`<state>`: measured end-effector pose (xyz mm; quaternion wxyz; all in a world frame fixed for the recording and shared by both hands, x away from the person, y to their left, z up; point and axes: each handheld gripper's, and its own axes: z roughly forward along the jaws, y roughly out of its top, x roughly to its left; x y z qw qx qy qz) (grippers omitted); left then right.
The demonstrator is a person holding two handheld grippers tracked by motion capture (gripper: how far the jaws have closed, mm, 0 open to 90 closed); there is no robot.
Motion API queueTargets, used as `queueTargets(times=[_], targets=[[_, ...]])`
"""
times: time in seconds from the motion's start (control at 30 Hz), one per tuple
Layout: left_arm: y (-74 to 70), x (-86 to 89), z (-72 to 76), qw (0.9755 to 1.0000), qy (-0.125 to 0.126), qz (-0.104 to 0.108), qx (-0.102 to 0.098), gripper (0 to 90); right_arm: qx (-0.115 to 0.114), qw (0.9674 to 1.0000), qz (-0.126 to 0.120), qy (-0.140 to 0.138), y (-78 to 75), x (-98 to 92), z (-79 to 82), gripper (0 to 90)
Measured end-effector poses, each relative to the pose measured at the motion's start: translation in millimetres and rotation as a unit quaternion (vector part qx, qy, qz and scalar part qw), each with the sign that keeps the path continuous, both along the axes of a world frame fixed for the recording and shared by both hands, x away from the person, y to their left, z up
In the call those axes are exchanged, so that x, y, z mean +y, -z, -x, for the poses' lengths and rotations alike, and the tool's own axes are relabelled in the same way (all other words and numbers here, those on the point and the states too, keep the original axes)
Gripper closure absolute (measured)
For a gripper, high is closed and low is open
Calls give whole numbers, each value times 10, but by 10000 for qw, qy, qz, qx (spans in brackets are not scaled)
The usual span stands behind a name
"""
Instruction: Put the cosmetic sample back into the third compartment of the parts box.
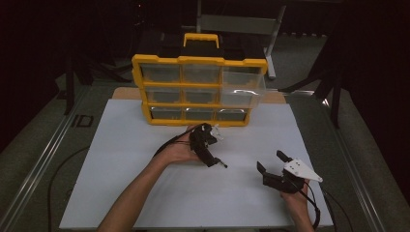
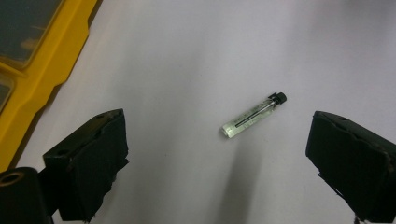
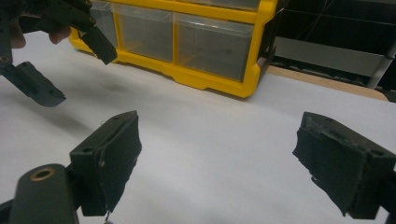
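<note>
The letters "ID" (image 1: pixel 82 121) stand in black on the grey surface left of the white tabletop (image 1: pixel 121 183), seen from the high view; dark print runs along the small glass vial (image 2: pixel 252 115) in the left gripper view, too fine to read, and the yellow drawer organizer (image 1: pixel 199 90) carries no legible label

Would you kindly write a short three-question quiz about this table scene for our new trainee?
1. True or false: the left gripper is shut on the small vial.
2. Which drawer of the yellow organiser stands pulled out? A top right, B bottom left, C middle.
3. Fill in: the vial lies on the ___ sheet.

Key: 1 false, its jaws stand open around the vial without touching it. 2 A. 3 white.
</note>
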<state>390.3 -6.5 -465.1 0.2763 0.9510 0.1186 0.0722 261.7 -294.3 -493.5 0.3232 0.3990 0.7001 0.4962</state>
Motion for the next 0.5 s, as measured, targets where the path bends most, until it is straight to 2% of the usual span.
queueTargets(times=[0.1,0.33,0.5], targets=[[19,-24,-5,10000,58,-70,14,65,0,10000,-6,-6,3,4,-3,137],[66,-73,-9,9999,84,21,123,55,5,10000,10,10,6,1,-7,138],[96,-115,1,9998,118,-26,155,56,20,10000,14,6,6,7,-4,138]])
